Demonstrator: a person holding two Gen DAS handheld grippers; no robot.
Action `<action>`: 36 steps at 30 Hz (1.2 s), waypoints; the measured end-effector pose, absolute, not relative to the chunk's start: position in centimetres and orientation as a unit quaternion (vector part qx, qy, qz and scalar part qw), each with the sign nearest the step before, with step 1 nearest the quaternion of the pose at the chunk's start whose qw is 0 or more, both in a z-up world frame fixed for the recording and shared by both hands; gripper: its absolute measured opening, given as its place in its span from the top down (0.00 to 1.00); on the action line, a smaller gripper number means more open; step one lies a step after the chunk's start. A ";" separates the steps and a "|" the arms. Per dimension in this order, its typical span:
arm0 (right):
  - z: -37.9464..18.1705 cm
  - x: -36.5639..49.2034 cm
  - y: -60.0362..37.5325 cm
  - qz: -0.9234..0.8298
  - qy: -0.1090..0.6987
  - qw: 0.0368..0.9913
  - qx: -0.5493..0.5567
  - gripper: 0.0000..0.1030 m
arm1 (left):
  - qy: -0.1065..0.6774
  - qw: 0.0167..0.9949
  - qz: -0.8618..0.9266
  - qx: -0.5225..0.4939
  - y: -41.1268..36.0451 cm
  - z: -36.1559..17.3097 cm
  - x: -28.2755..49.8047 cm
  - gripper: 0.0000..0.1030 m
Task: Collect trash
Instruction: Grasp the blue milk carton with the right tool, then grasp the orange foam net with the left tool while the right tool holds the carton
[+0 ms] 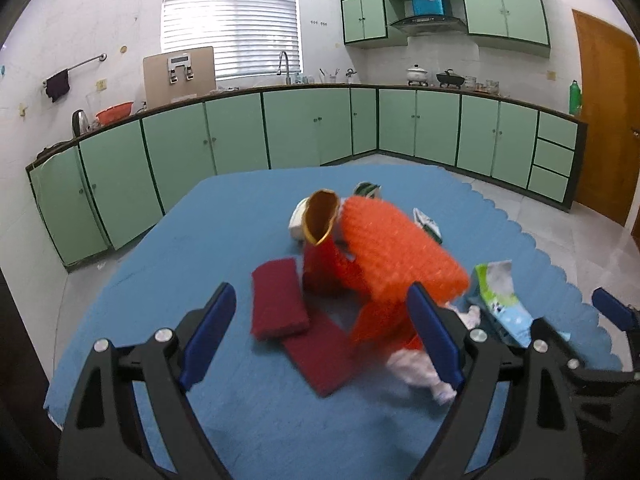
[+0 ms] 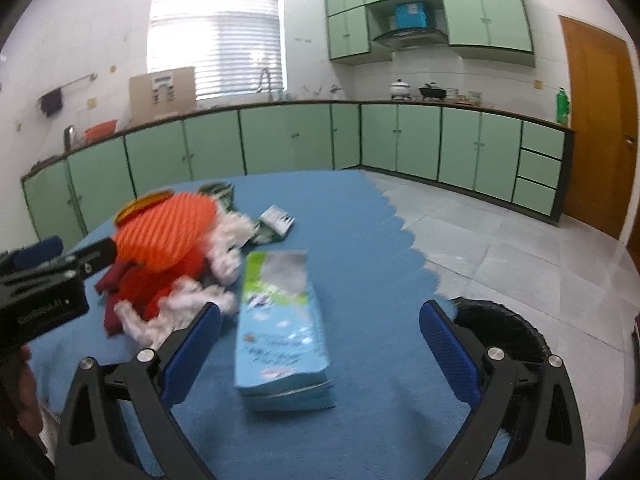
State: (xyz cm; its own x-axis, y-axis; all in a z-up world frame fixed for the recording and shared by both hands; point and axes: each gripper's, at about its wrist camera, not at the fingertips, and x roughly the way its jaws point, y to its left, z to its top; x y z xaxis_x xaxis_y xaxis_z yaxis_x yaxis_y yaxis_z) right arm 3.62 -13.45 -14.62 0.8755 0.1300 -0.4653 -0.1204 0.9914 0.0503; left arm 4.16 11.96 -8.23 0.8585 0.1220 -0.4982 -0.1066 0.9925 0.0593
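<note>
Both grippers spread wide, nothing held; left gripper (image 1: 320, 336) over the red pads (image 1: 280, 300), right gripper (image 2: 320, 352) straddling the blue carton (image 2: 280, 340) on the blue cloth (image 2: 360, 240); behind, the trash heap: orange wrap (image 1: 400, 248), white tissue (image 2: 224, 252), small packets (image 2: 276, 220). Risk, my reading: loose tissue may snag and drag the heap; carton wide, may slip. Only the right view shows the black bin (image 2: 500, 332) at the table edge; only the left shows the pads laid flat.

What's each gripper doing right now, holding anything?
Left gripper: open, holding nothing, aimed at the red cloths.
Right gripper: open, holding nothing, the blue carton lies untouched between its fingers.
</note>
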 end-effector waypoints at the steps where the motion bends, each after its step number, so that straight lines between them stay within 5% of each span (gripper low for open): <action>1: -14.8 3.8 -13.2 0.066 0.243 0.968 0.007 0.08 | 0.259 0.964 0.060 0.014 12.2 -8.3 4.1 0.18; 10: -16.5 4.9 -11.7 0.065 0.259 0.964 -0.010 0.19 | 0.262 0.963 0.067 0.014 12.9 -9.1 3.6 0.18; 20: -17.6 5.6 -12.2 0.073 0.283 0.956 -0.005 0.55 | 0.271 0.961 0.060 0.011 12.4 -9.3 4.3 0.18; 36: -14.9 6.0 -15.6 0.035 0.269 0.963 0.009 0.56 | 0.273 0.962 0.025 0.004 8.2 -9.1 6.5 0.18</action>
